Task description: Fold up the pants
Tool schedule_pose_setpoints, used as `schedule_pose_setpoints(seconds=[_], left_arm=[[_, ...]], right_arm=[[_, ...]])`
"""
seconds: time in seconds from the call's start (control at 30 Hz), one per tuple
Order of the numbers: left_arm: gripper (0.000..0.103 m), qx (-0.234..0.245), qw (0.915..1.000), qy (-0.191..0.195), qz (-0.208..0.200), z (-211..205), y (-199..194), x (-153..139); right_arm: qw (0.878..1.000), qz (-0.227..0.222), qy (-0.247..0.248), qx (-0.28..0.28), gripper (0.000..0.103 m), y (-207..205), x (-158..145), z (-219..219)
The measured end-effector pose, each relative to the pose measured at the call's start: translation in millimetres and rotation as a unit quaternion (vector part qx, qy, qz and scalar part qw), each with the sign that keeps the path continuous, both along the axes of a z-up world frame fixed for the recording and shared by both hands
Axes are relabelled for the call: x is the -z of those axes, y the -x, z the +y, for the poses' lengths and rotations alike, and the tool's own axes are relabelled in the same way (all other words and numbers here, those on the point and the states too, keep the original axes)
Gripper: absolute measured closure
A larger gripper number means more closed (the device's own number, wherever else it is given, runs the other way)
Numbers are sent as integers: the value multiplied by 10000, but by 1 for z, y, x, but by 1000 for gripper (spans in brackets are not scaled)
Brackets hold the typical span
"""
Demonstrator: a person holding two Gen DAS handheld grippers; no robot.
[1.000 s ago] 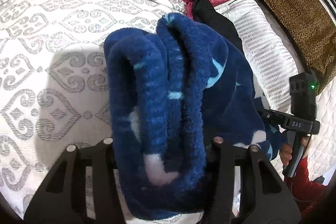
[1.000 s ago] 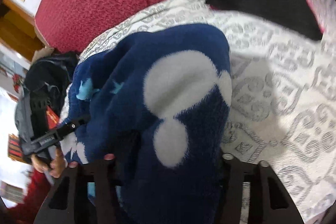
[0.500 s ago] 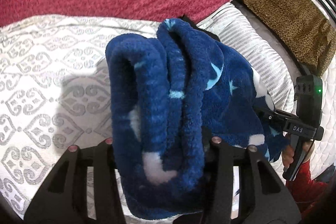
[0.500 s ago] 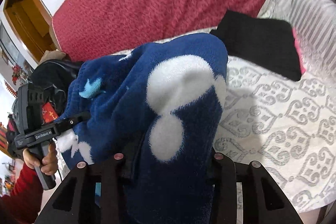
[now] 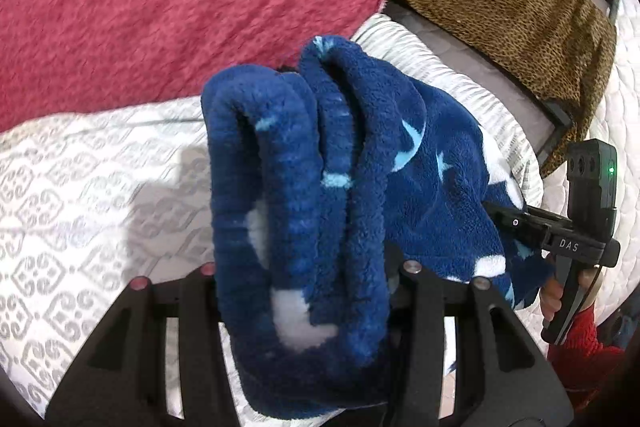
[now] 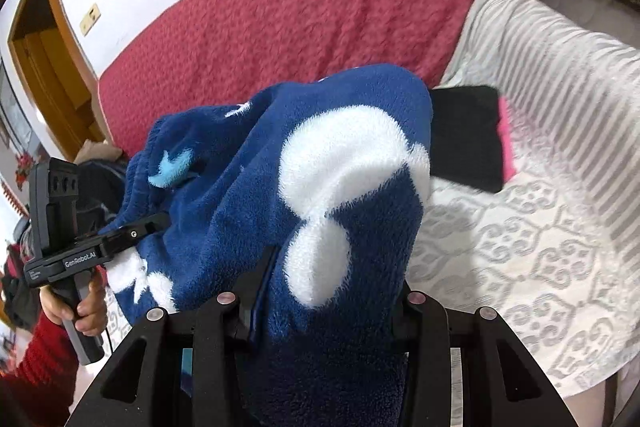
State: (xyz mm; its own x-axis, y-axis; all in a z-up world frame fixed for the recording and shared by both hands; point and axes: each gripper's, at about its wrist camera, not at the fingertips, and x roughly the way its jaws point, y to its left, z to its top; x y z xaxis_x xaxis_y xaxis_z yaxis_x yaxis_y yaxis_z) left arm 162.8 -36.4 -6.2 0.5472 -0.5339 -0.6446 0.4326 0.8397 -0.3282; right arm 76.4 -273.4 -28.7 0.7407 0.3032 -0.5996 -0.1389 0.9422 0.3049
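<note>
Two grippers, the left gripper (image 5: 304,291) and right gripper (image 6: 320,307), have their jaws clenched on the thick, soft, floppy fleece pants (image 5: 320,187), bunched above the bed (image 5: 80,187); we judge gripping doubled folds safest.

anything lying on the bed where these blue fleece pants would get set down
Both grippers, left and right, are shut on the blue fleece pants, held above the patterned bedspread. A folded black garment lies further back by the red blanket; the spread nearer shows nothing in the way.
</note>
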Motion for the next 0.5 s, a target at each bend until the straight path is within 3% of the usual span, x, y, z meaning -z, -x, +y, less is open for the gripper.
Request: schedule_pose_setpoints(seconds=[0.3,0.5], left_arm=[[54,388,9987,-175,-284,-52,-35,-25],[54,610,9955,-293,-662,-88,-98,-46]], right_arm=[[9989,-290,-42,358,61,-8,-21,-44],[9967,-593,137,543,61,-52,-47,-81]])
